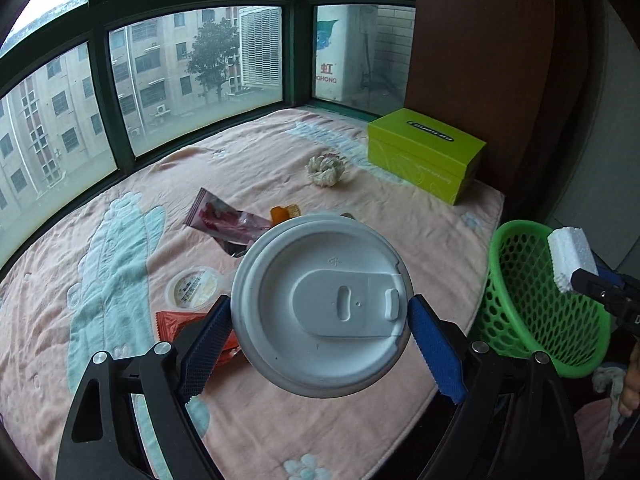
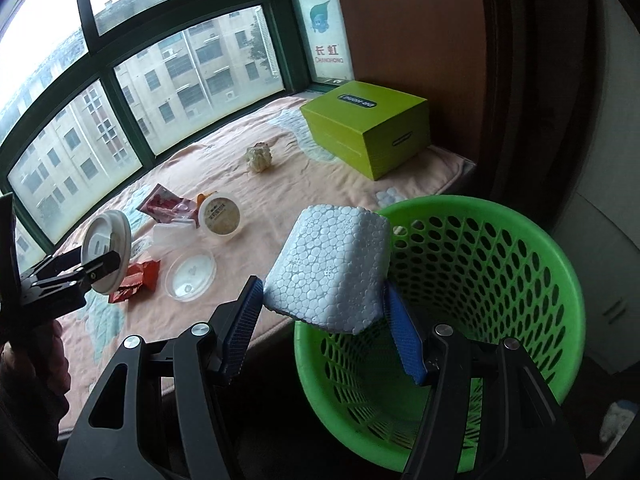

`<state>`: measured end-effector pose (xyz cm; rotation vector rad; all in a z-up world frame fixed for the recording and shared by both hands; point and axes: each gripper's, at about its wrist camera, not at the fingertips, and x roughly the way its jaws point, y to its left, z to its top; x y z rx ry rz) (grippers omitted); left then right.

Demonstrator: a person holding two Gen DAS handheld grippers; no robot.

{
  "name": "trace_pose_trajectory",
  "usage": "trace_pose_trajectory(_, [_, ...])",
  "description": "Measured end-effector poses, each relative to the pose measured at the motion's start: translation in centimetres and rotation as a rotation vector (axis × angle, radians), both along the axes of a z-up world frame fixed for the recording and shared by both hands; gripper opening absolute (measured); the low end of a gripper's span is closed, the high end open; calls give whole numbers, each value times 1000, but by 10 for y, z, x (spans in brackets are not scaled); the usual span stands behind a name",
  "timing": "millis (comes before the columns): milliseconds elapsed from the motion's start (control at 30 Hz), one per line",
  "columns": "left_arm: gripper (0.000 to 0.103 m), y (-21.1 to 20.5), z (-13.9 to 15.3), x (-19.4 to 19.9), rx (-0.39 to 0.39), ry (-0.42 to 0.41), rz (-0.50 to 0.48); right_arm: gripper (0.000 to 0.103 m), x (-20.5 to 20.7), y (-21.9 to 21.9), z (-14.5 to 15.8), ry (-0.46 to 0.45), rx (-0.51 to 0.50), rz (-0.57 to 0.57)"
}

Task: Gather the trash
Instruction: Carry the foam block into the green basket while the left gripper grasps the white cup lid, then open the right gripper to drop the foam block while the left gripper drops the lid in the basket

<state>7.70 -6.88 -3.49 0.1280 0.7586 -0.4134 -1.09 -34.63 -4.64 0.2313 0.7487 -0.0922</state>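
Two trash pieces held: white cup lid (image 1: 322, 308) clamped edge-on between left gripper (image 1: 320, 322) jaws, raised above pink blanket (image 1: 120, 280); white foam block (image 2: 330, 268) clamped in right gripper (image 2: 324, 308) jaws, at near rim of green mesh basket (image 2: 500, 248), which stands just past the blanket's right edge. Left on blanket: red wrapper (image 2: 134, 280), clear lid (image 2: 191, 276), round tub (image 2: 220, 216), pink wrapper (image 1: 226, 220), crumpled tissue (image 1: 324, 170). Lime-green box (image 1: 424, 152) at far right by window (image 1: 160, 80).
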Motion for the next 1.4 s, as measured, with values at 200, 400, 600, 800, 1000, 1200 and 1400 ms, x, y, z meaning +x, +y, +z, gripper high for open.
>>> trace_pose_trajectory(200, [84,-29,15,-5,-46,-5,-62,63,-10,-17,-6,16,-6,-43])
trace_pose_trajectory(400, [84,-60,25,-7,-74,-8,-129,63,-17,-34,-14,33,6,-83])
trace_pose_trajectory(600, [84,-95,31,-9,-85,-7,-197,72,-27,-50,-14,29,14,-123])
trace_pose_trajectory(800, [84,-129,30,-11,-92,13,-260,73,-40,-63,-8,16,6,-166])
trace_pose_trajectory(1000, [84,-158,24,-20,-88,44,-316,76,-53,-78,-4,5,-9,-218])
trace_pose_trajectory(1200, [85,-180,14,-29,-80,84,-364,77,-64,-93,-1,-16,0,-265])
trace_pose_trajectory(1400, [85,-200,4,-37,-73,118,-413,77,-73,-103,0,-34,4,-296])
